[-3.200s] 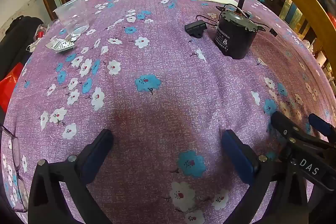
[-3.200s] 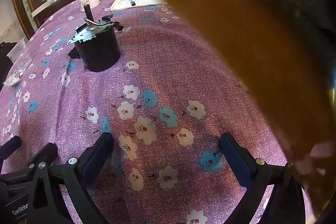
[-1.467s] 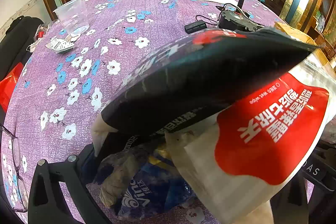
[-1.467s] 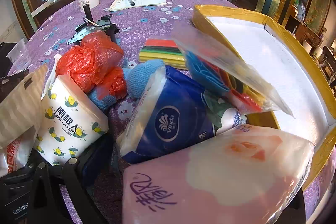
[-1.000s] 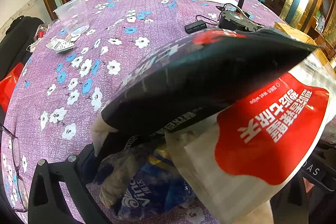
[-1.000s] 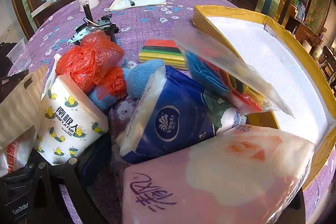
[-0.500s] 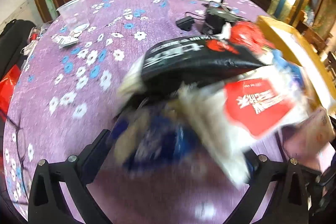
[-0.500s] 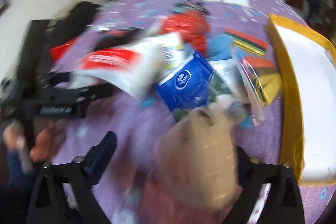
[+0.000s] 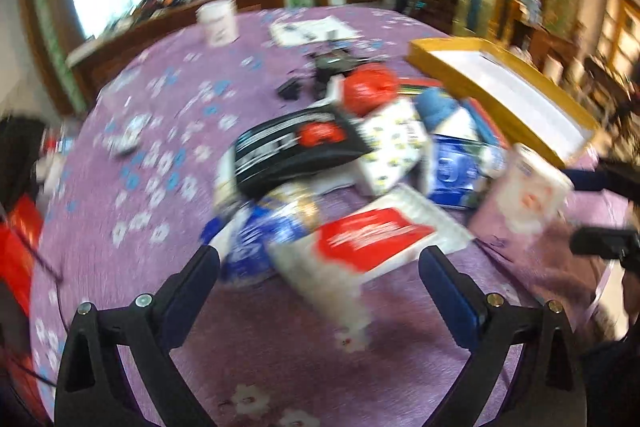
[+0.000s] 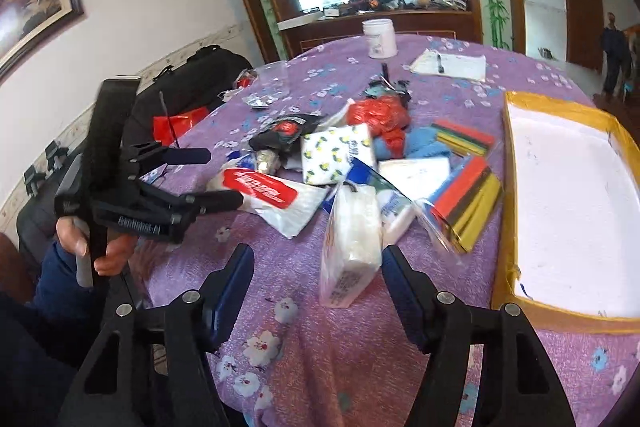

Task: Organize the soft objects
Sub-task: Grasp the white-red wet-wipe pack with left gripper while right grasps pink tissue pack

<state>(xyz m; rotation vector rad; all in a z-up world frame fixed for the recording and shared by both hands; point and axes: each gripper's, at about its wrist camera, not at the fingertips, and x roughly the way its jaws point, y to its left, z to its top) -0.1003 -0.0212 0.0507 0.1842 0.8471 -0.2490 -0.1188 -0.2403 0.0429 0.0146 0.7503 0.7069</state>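
A pile of soft packs lies mid-table. It holds a red-and-white wet-wipe pack (image 10: 264, 191) (image 9: 372, 239), a white tissue pack with yellow prints (image 10: 334, 155), a pink tissue pack (image 10: 352, 243) (image 9: 528, 195), a blue tissue pack (image 9: 452, 171), a black pouch (image 9: 296, 151), a red plastic bag (image 10: 380, 115), a blue cloth (image 10: 420, 143) and bagged coloured sponges (image 10: 468, 203). An empty yellow-rimmed white box (image 10: 560, 195) (image 9: 500, 83) stands right of the pile. My left gripper (image 9: 320, 267) (image 10: 208, 179) is open and empty near the wipes. My right gripper (image 10: 318, 263) is open and empty before the pink pack.
A black motor (image 9: 332, 63) with cables, a white jar (image 10: 380, 37), a notepad with a pen (image 10: 448, 65) and a clear plastic cup (image 10: 276, 75) stand farther back on the purple flowered cloth (image 10: 320, 339). A black bag (image 10: 192, 83) lies off the table's left edge.
Both grippers have pulled back and up from the pile, so it now shows whole. The packs and the yellow box appeared on the table since the earliest frames.
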